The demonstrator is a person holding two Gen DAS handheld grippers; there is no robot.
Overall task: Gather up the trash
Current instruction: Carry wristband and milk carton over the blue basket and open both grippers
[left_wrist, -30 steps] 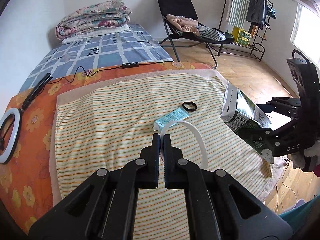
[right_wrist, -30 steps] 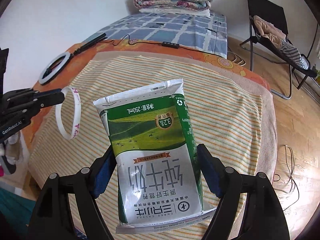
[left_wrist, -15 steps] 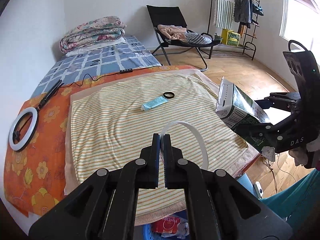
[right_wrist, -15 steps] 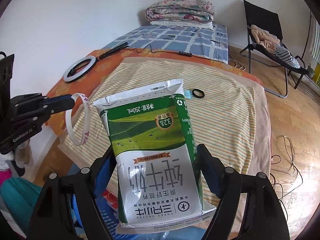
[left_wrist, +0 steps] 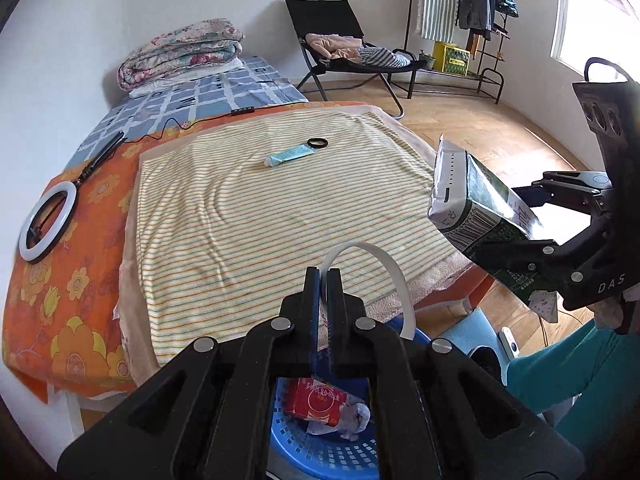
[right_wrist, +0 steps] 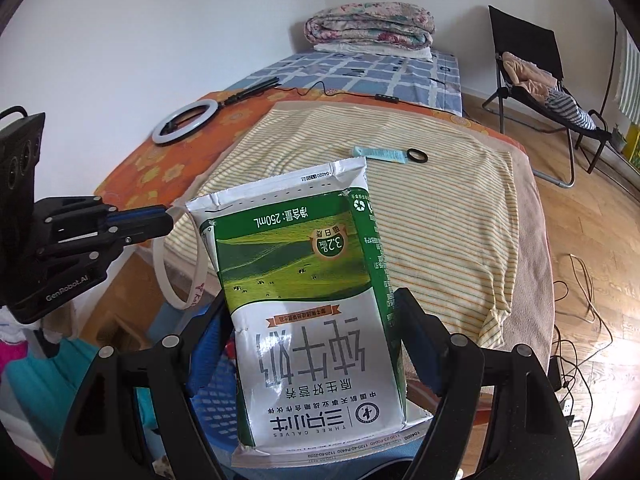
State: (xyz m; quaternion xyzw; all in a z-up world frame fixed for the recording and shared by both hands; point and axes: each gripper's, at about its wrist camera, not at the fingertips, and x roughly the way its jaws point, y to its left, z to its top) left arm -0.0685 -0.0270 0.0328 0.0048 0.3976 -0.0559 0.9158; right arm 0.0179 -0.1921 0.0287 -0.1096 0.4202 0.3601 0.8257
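Note:
My left gripper [left_wrist: 323, 276] is shut on a white plastic band [left_wrist: 394, 268], held past the bed's near edge above a blue basket [left_wrist: 320, 446] that holds a red packet [left_wrist: 318, 400] and crumpled paper. My right gripper [right_wrist: 308, 312] is shut on a green and white milk carton [right_wrist: 304, 300], also off the bed's edge; the carton also shows in the left wrist view [left_wrist: 476, 208]. The left gripper [right_wrist: 160, 222] with the band [right_wrist: 176, 280] shows at the left of the right wrist view. A light blue tube [left_wrist: 290, 155] and a black ring [left_wrist: 318, 143] lie on the striped blanket [left_wrist: 260, 216].
A ring light [left_wrist: 48, 226] with its stand lies on the orange flowered sheet [left_wrist: 60, 280] at the left. A folded quilt [left_wrist: 180, 50] sits at the bed's far end. A black folding chair [left_wrist: 340, 40] and a clothes rack [left_wrist: 460, 20] stand on the wooden floor.
Both grippers have pulled back from over the bed, each keeping its hold. The blue basket has come into view below them.

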